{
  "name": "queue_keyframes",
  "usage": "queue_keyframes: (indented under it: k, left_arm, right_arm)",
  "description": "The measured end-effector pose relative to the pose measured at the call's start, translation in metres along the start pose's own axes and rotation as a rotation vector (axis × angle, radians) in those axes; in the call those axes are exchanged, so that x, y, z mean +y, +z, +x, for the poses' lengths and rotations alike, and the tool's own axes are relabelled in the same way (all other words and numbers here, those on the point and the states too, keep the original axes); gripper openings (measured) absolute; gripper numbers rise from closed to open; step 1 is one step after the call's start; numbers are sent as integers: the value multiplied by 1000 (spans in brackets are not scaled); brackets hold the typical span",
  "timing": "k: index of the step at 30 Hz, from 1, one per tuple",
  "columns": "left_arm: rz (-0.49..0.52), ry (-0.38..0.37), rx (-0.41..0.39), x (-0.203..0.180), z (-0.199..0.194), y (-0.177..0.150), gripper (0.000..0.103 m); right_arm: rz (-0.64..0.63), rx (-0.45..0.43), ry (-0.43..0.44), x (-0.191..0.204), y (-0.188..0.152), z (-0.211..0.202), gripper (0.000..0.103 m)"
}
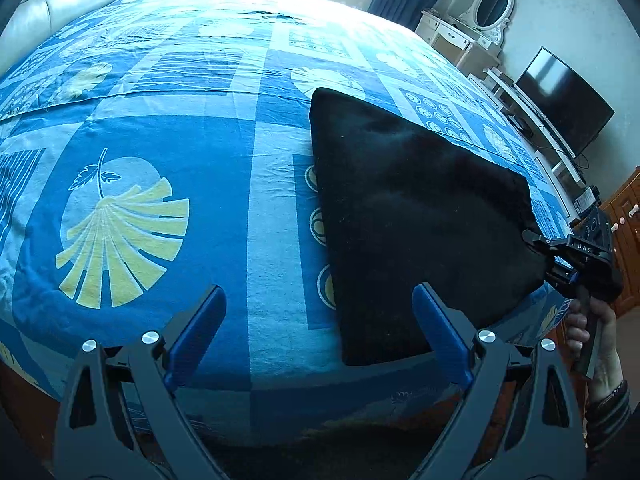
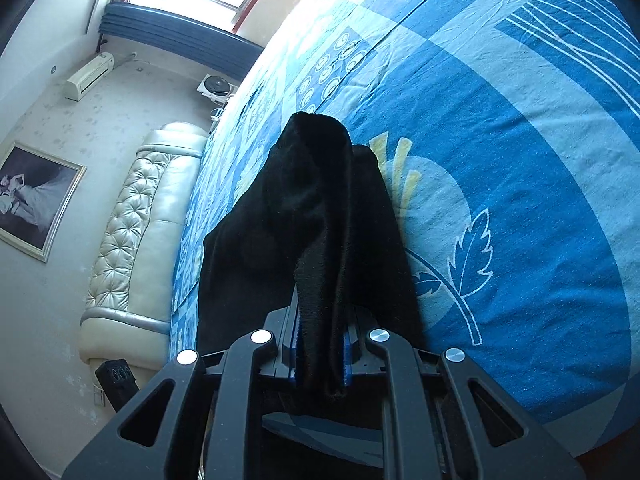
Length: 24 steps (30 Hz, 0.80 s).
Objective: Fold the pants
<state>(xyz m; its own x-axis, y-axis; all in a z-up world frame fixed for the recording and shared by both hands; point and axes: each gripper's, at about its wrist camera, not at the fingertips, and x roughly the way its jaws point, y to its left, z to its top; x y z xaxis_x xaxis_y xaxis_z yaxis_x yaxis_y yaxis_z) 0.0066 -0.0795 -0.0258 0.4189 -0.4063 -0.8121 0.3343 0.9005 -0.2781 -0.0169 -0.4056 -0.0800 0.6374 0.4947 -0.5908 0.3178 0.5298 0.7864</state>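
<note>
Looking from the left wrist, the black folded fabric pants (image 1: 420, 216) lie on the blue patterned bedsheet (image 1: 160, 128), to the right of the wide-open, empty left gripper (image 1: 320, 320); the right gripper (image 1: 536, 240) pinches their far-right corner. From the right wrist, the right gripper (image 2: 320, 344) is clamped on this fabric, which stretches away ahead.

Both wrist views look closely down across the bed (image 1: 132, 208), sharing the pants (image 1: 420, 216).

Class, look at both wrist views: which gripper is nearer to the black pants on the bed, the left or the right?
Right. The right gripper is shut on a corner of the black pants, touching them. The left gripper is open just off their near edge, holding nothing.
</note>
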Motion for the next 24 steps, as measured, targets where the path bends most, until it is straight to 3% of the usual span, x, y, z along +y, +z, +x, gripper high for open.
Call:
queue_keyframes:
  k: [5, 8, 9, 10, 12, 16, 24]
  left_arm:
    - [-6, -17, 8, 6, 4, 1, 94]
    - [-5, -42, 18, 8, 4, 0, 94]
    - [-8, -59, 25, 10, 5, 1, 94]
    - [-16, -83, 32, 12, 5, 1, 94]
    - [-40, -133, 54, 16, 8, 2, 94]
    - [-101, -246, 109, 23, 22, 5, 94]
    - [-227, -413, 181, 24, 55, 11, 94]
  right_arm:
    - [-7, -14, -33, -5, 1, -14, 16]
    - [19, -6, -16, -9, 0, -26, 23]
    - [27, -10, -6, -10, 0, -33, 31]
    - [29, -21, 0, -10, 0, -39, 48]
    - [28, -39, 32, -10, -2, -49, 71]
    - [81, 4, 127, -20, -5, -42, 72]
    - [83, 80, 163, -26, -12, -6, 74]
